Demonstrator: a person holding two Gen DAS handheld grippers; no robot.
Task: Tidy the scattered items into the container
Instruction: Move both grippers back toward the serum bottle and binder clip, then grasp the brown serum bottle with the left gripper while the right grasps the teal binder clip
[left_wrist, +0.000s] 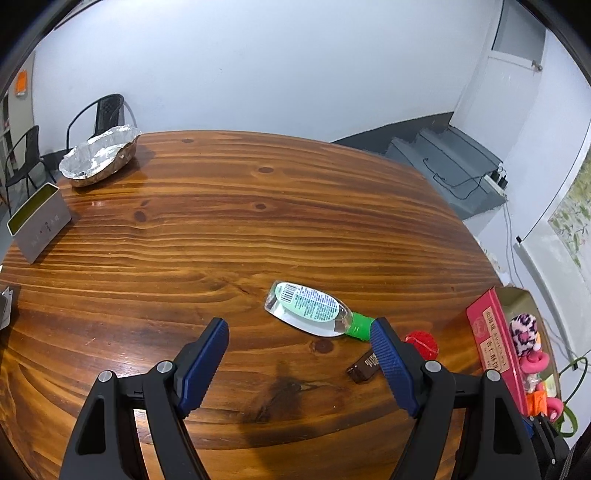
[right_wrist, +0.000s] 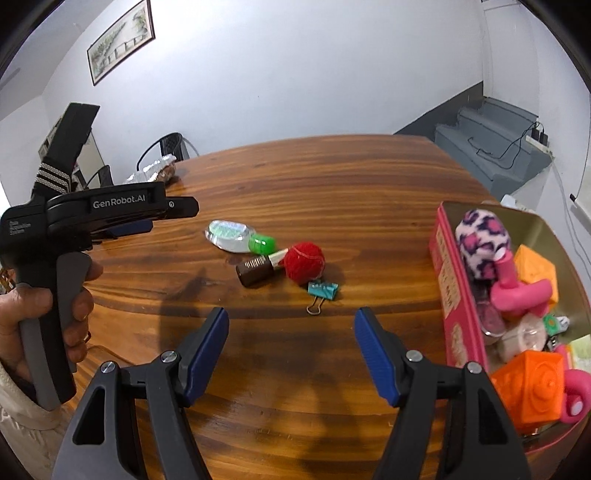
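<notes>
Behind the left gripper's right finger (left_wrist: 388, 350): red ball (left_wrist: 424, 341) mostly hidden, brown tube (left_wrist: 364, 367) partly covered.

Pink box (left_wrist: 487, 332), right of the gripper: far end cut off at the frame edge; its print too small to read.

Right wrist view, beyond the gripper: ball (right_wrist: 304, 263) overlaps the tube's (right_wrist: 258, 271) pale tip. Bottle (right_wrist: 236, 236) label blurred, unreadable. Left gripper (right_wrist: 140, 225): fingers mostly hidden under its body.

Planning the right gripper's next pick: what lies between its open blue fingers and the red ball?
Only the teal binder clip, just short of the red ball; otherwise bare wooden table before the right gripper, per the right wrist view.
</notes>
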